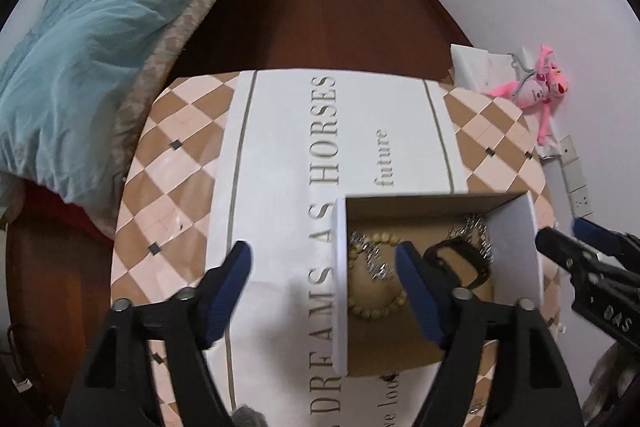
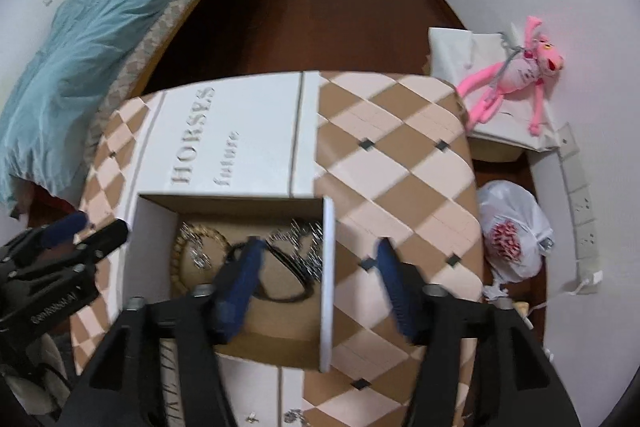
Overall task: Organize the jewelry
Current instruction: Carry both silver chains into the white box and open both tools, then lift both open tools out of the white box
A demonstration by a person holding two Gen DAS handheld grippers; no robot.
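Observation:
An open cardboard box (image 1: 340,287) with white walls stands on the checkered table (image 1: 168,163). In it lie a beige bead bracelet (image 1: 372,311), silver chains (image 1: 370,261) and a black band (image 1: 460,263). My left gripper (image 1: 322,259) is open, its blue fingers straddling the box's left wall without touching it. My right gripper (image 2: 318,255) is open too and straddles the box's right wall (image 2: 328,287), one finger over the black band (image 2: 280,291). Each gripper shows at the edge of the other's view: the right gripper (image 1: 558,231), the left gripper (image 2: 100,223).
A white runner with lettering (image 1: 320,131) crosses the table. A bed with a teal duvet (image 1: 80,47) lies to the left. A pink plush toy (image 2: 516,75), a white plastic bag (image 2: 512,231) and a power strip (image 2: 584,211) sit to the right. Small silver bits (image 2: 292,415) lie near the table's front.

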